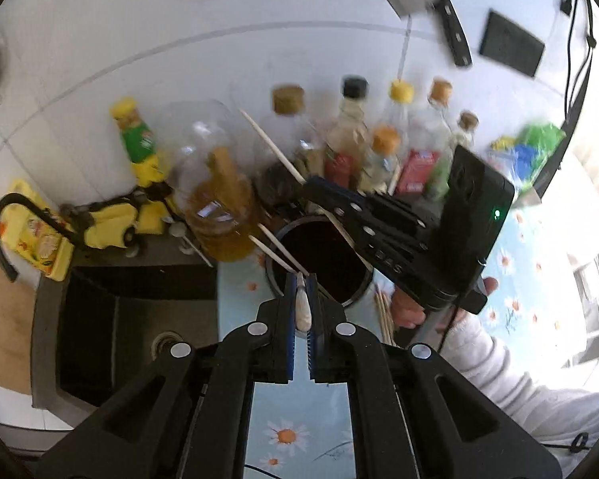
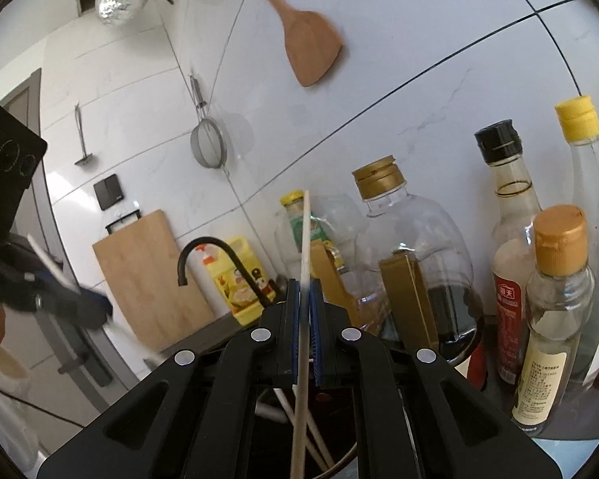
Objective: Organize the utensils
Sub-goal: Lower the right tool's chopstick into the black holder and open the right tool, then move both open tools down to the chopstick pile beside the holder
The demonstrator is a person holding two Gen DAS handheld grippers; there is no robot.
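Here, going left to right in the left wrist view: the sink (image 1: 135, 319) sits at the left, then the dark holder (image 1: 319, 263) on the flowered counter (image 1: 539, 247), with the row of bottles (image 1: 351, 135) behind it.

The left gripper (image 1: 302, 279) is clenched on a white utensil (image 1: 302, 307), pinched between its blue pads just at the holder's near rim. The right gripper (image 1: 319, 191) reaches in from the right, above the holder's far side, and in its own view is closed on a single chopstick (image 2: 305, 247) that stands nearly upright, its lower end running down toward the holder (image 2: 339, 463).

To do this step well, I would lower the chopstick straight down until its tip is well inside the holder before letting go, so it doesn't tip out or knock the bottles just behind. The left gripper should wait its turn, as both tools crowd one opening.

Counting: one holder; two chopsticks (image 1: 277, 251) already leaning in it, plus the one held; one white utensil; a few more chopsticks lying on the counter beside the holder, number unclear.
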